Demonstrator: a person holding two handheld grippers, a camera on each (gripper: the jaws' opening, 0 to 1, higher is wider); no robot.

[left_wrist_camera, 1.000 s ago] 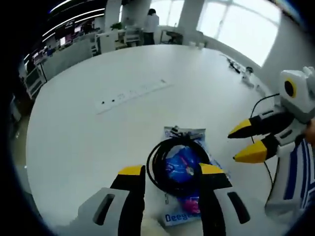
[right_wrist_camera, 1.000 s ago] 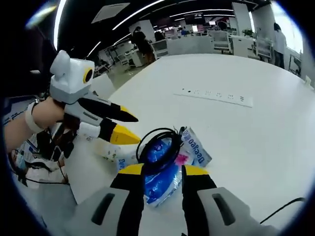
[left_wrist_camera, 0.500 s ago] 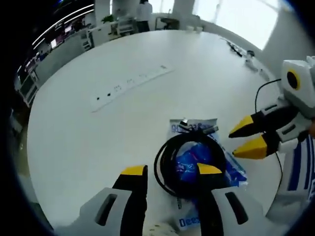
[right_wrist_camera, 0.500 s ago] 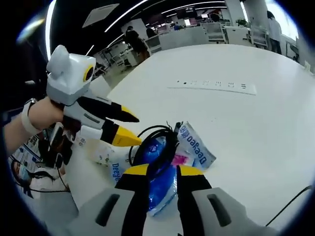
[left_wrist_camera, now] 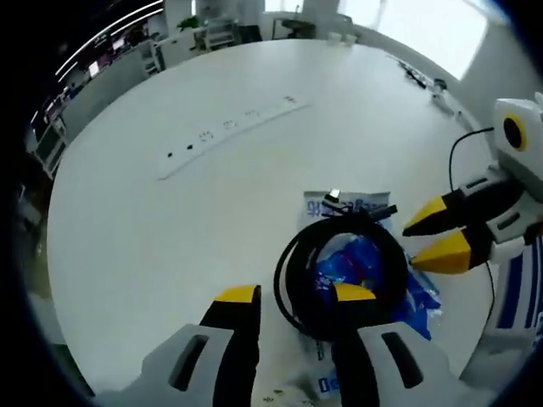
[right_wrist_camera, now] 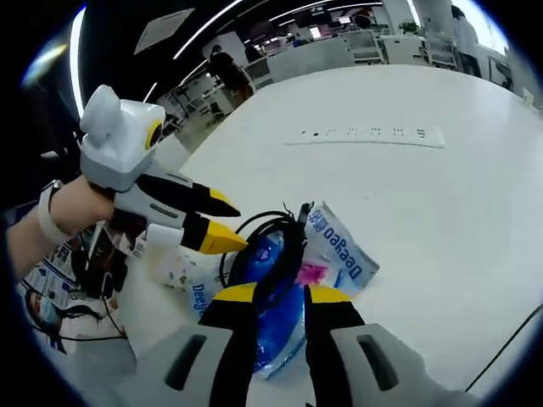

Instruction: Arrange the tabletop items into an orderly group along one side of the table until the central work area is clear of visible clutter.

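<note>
Two grippers meet over one small heap on the white counter (left_wrist_camera: 170,237). The heap is a blue-and-white packet (right_wrist_camera: 335,250) printed with blue lettering, and a coiled black cable (left_wrist_camera: 339,271) lies on top of it, its plug ends pointing toward the power strip (left_wrist_camera: 233,136) farther along the counter.

In the left gripper view, the left gripper (left_wrist_camera: 293,297) hovers just above the near side of the coil, its yellow-tipped fingers (left_wrist_camera: 237,297) spread apart with nothing between them; one tip sits over the coil's near arc, the other over bare counter beside the packet. The right gripper (left_wrist_camera: 437,233) comes in beside the packet on the far side from the strip.

In the right gripper view, the right gripper (right_wrist_camera: 276,295) has its fingers (right_wrist_camera: 233,295) drawn close together over the packet with the cable's edge running between them; whether they actually pinch it I cannot tell. A hand (right_wrist_camera: 72,212) holds the left gripper just beside the coil.
</note>
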